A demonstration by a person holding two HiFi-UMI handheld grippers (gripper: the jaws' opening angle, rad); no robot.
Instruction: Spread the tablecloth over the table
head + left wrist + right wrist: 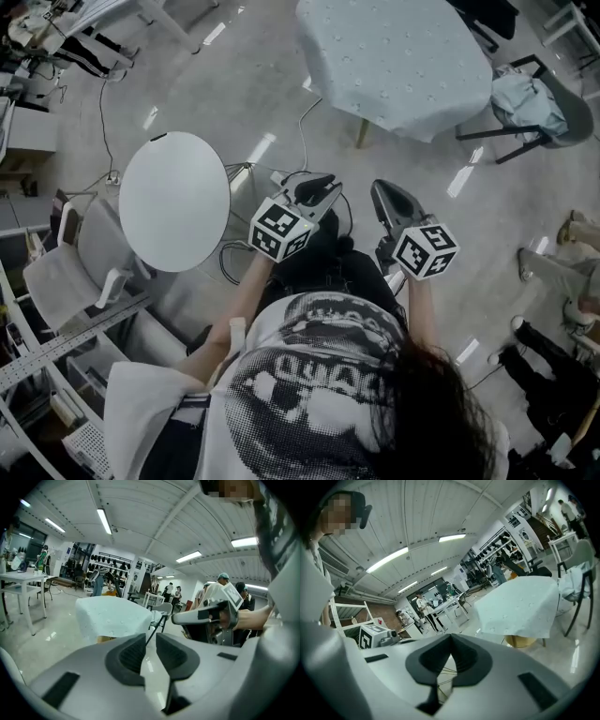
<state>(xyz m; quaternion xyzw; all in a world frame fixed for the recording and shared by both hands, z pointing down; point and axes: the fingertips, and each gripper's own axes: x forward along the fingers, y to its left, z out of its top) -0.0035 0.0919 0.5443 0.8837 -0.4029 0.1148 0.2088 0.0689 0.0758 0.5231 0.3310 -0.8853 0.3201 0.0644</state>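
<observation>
Pale blue dotted cloth (394,61) draped one counter (362,133), hanging in soft folds, well apart from two grey tools. The left tool (325,185) held its ribbed pads (131,656) slightly apart, empty. The right tool (382,195) was closed on nothing. One smooth white round table (173,202) stood nearby.

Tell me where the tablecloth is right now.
The tablecloth is draped over a table at the top right of the head view, with a chair just to its right.
</observation>
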